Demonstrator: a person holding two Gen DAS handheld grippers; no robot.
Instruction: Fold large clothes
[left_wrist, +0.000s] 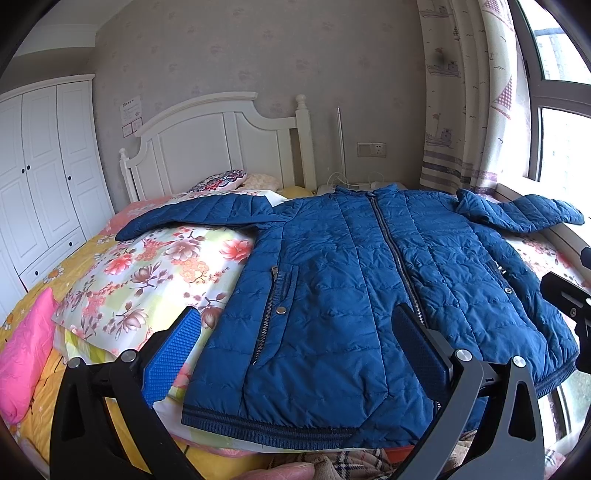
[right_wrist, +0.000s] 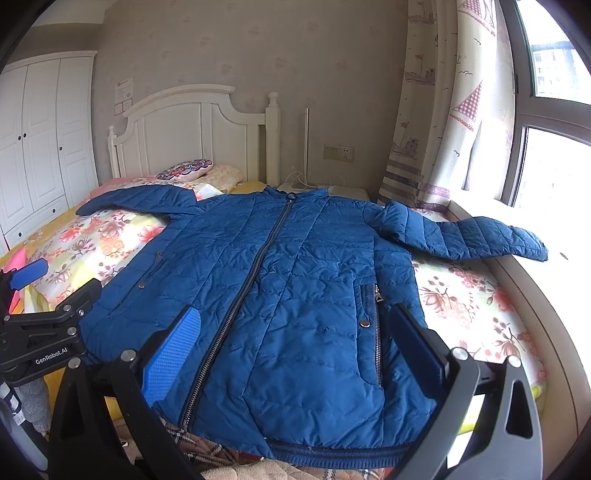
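Blue quilted cloth fills my left wrist view: one padded jacket lies front-up and zipped on the bed, hem at the foot edge nearest me, collar toward the white headboard. Its two sleeves spread outward, one over the floral quilt toward the wardrobe side, one reaching the window-side edge. I count two zipped pockets and one central zipper. My left gripper hovers over the hem with its jaws spread wide, holding nothing; one blue pad hangs over the quilt beside the jacket, the other over its front. A pink pillow lies at the bed's left edge, two small cushions near the headboard, and one white wardrobe stands beyond. My other gripper's black frame intrudes at the right edge.

From the right wrist view, the same single jacket covers the bed's middle, one sleeve draped onto the windowsill. My right gripper is likewise fully parted and empty above the hem, both pads over the fabric. The left gripper shows at the left edge. A curtain hangs by the window, and a nightstand stands beyond the collar. Plaid fabric lies below the hem at the foot edge.
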